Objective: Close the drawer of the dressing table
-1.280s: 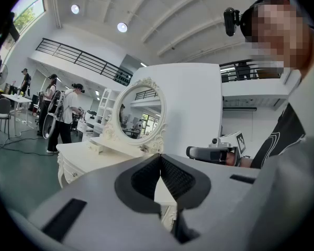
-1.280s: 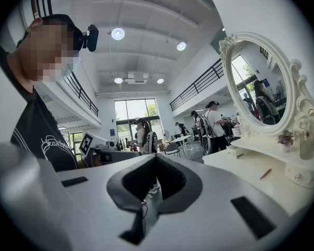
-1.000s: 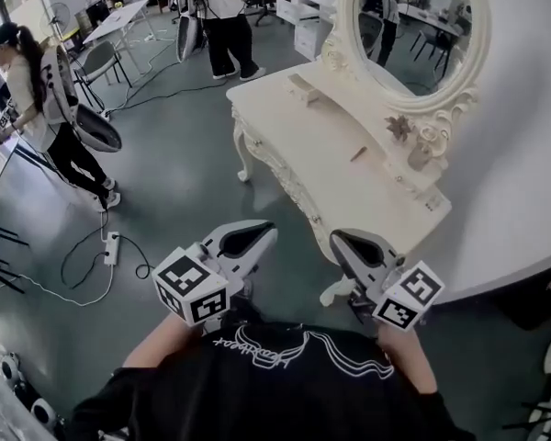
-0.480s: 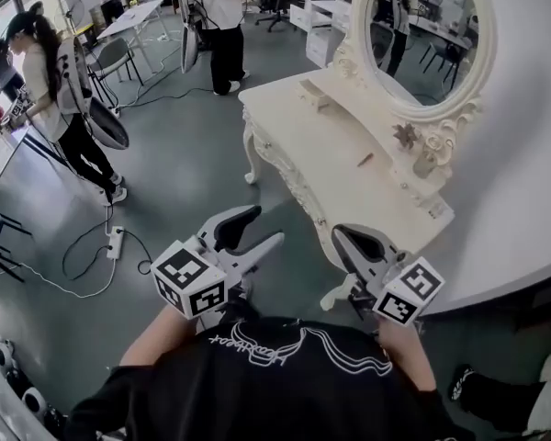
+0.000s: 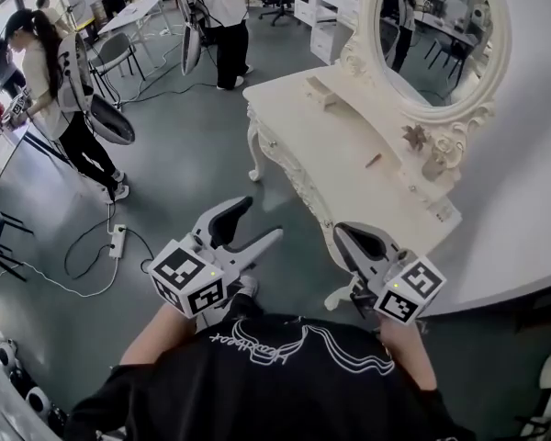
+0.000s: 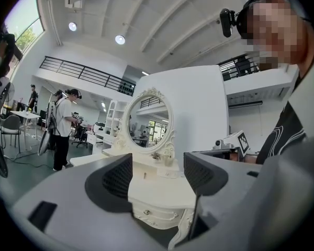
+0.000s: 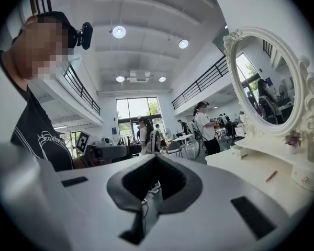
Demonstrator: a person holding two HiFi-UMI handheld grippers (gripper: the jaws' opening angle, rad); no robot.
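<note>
Open floor [image 5: 188, 145] alongside dressing table [image 5: 349, 177], power strip [image 5: 118, 242] lying on it (a person [image 5: 39, 76] well beyond)

Ahead of me, the cream, carved dressing table [image 5: 349, 163] stands against the white wall [image 5: 533, 154], oval mirror [image 5: 436, 26] upright, drawer [image 6: 146, 212] seemingly flush.
</note>
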